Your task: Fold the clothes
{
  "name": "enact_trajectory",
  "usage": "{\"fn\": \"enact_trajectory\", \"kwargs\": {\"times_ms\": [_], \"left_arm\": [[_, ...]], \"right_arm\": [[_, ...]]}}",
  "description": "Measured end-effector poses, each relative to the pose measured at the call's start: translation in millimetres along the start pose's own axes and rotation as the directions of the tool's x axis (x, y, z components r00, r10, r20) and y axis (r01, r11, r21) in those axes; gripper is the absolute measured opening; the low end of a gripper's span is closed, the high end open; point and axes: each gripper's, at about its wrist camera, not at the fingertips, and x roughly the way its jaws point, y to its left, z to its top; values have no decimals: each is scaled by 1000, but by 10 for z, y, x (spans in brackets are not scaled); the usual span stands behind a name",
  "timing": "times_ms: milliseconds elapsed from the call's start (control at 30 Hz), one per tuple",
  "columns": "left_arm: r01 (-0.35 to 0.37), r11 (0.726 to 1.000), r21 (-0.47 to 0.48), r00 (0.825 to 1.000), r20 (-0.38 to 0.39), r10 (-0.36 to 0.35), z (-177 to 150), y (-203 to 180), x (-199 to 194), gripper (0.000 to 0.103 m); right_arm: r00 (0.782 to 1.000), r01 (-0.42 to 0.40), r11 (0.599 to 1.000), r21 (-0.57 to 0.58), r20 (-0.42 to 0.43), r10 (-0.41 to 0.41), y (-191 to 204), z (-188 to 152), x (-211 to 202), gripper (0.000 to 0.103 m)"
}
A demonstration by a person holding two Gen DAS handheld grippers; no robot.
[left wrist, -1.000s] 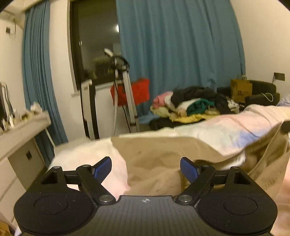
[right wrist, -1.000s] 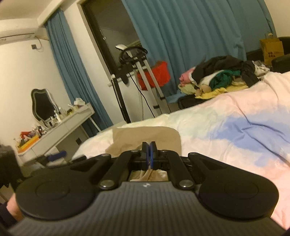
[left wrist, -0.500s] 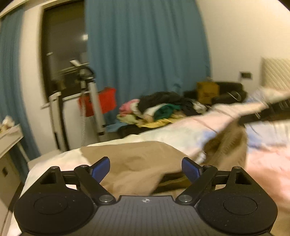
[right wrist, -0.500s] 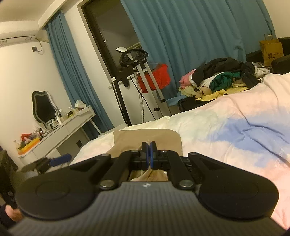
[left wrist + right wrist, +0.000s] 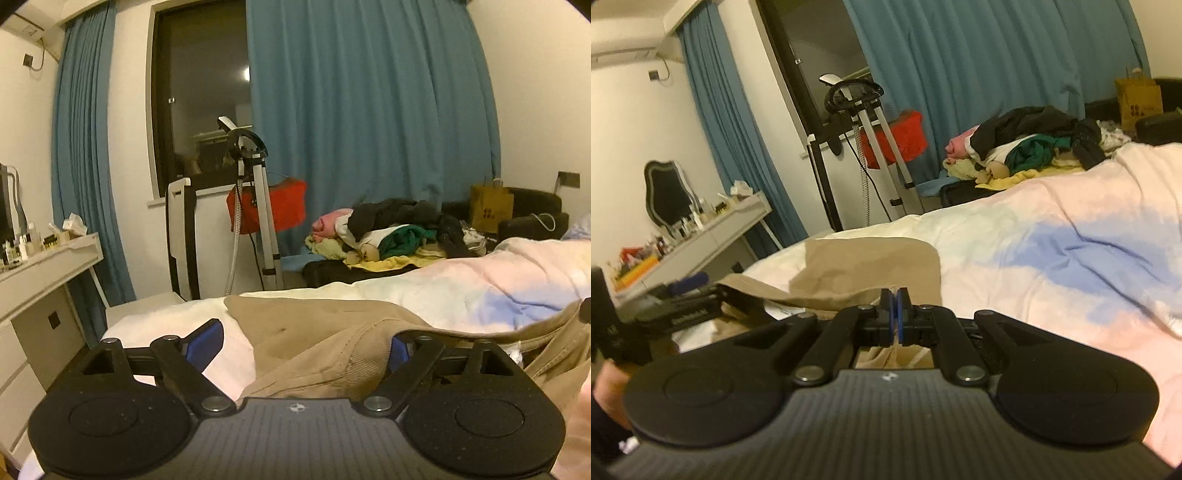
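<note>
Bedroom with blue curtains, and tan trousers [image 5: 325, 332] lie spread on the bed [image 5: 1052, 236]. Right gripper [image 5: 895, 314] has its jaws pressed together on a fabric edge; left gripper [image 5: 299, 343] jaws spread wide around the waistband. Next call, likely: left closes, then both lift and fold

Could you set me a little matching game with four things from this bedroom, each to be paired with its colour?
Things:
1. trousers on the bed
2. curtains
3. paper bag
4. bag hanging behind the tripod

Colours:
A. red
B. beige
C. yellowish brown
D. blue

Pairs: 1-B, 2-D, 3-C, 4-A
</note>
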Motion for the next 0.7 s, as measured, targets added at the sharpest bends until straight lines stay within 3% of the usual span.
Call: {"fn": "enact_trajectory", "kwargs": {"times_ms": [133,200,333,633,700], "left_arm": [[64,996,-68,995,-68,-69,16,97,98,89],[129,985,-117,984,-112,-142,36,176,142,89],[196,971,-134,958,-184,-219,-11,257,221,90],[320,946,49,945,-81,-316,-79,-164,3,92],[328,944,34,942,-82,-324,-93,-269,62,92]], "right_arm": [[1000,-12,1000,-26,25,12,65,-17,-74,5],[1000,-3,999,-40,31,5,86,-25,-105,5],[999,4,999,-52,42,-2,111,-12,-126,5],[995,-68,996,-61,73,72,235,26,-182,5],[994,-75,994,-74,77,81,269,21,-204,5]]}}
